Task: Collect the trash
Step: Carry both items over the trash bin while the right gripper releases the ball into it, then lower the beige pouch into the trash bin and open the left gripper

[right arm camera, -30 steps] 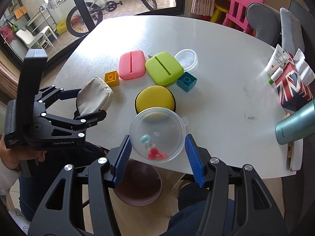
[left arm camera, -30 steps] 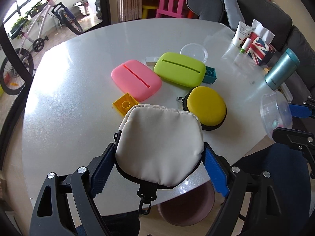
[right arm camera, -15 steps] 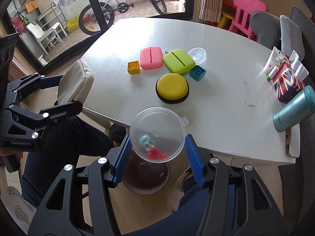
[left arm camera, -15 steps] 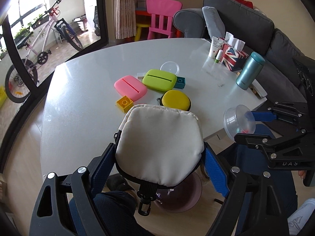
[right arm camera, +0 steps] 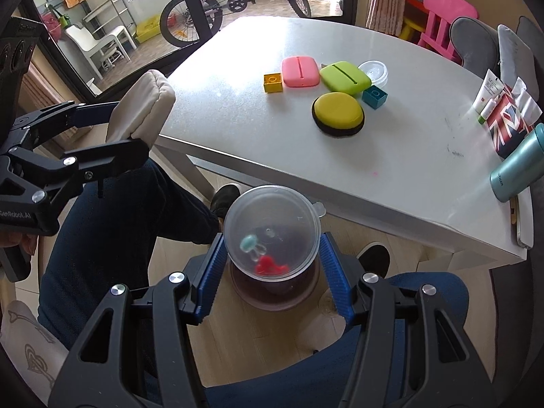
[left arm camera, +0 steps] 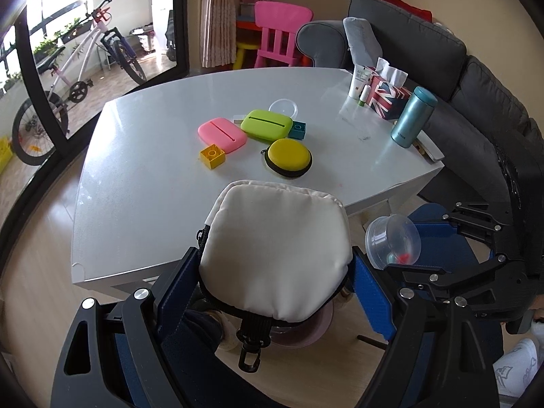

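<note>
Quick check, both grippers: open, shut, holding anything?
Left gripper: shut on the white pouch.
Right gripper: shut on the clear lidded cup.

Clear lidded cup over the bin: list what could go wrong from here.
1. The clear lidded cup, held by the right hand-held gripper, hangs over the pink bin on the floor; the bin mouth looks barely wider, so a drop may miss.
2. The white pouch in the left hand-held gripper hides most of the bin in the left wrist view, so its release would be half blind.
</note>
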Demonstrator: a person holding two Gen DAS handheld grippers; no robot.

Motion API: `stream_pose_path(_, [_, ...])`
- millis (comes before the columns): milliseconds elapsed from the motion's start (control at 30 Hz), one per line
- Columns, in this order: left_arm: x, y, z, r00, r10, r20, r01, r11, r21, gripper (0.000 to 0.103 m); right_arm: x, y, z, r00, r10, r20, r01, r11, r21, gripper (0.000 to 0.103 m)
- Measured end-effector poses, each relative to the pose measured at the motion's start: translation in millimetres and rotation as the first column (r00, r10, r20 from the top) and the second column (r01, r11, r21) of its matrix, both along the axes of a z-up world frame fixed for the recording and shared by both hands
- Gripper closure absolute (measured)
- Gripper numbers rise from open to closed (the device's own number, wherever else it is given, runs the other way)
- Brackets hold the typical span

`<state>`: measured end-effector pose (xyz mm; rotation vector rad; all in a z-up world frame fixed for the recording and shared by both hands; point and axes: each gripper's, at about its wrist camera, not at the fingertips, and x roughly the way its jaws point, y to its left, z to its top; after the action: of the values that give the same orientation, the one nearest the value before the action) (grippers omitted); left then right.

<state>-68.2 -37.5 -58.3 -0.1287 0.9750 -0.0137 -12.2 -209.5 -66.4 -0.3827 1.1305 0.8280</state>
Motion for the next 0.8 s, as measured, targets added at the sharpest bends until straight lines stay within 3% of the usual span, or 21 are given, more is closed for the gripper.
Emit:
stream_pose_path(67, [-3.9,1.6,-0.3,1.000,0.005,0.002,-0.005,1.000,-0.011,0.021,-4.3,0.2,-2.4,1.000,0.005,-0.008,-0.005,1.000,0.002,0.043])
stream_pose_path(167, [-7.0,0.7,-2.0,1.000,0.004,0.000,-0.004,1.000,-0.007,0.021,-6.1,-2.5,-4.5,1.000,-0.014,-0.003,0.014,1.000,0.011,0.022])
stream_pose_path(267, [-7.7,-1.4,-3.9,1.000,-0.006,-0.005,0.006,1.000,-0.008,0.021,-4.4,-5.8,-3.9,0.999,-0.037,0.000,0.037,0.999,0.015,0.013])
stream_pose_path(800, [-6.6,-22.1,-12.0,0.997,-0.074,-0.031,0.074,0.997,-0.014,0.021,16.4,-31.3,9.4,0.987,-0.152,0.045,0.151,0.988,0.022,0.008])
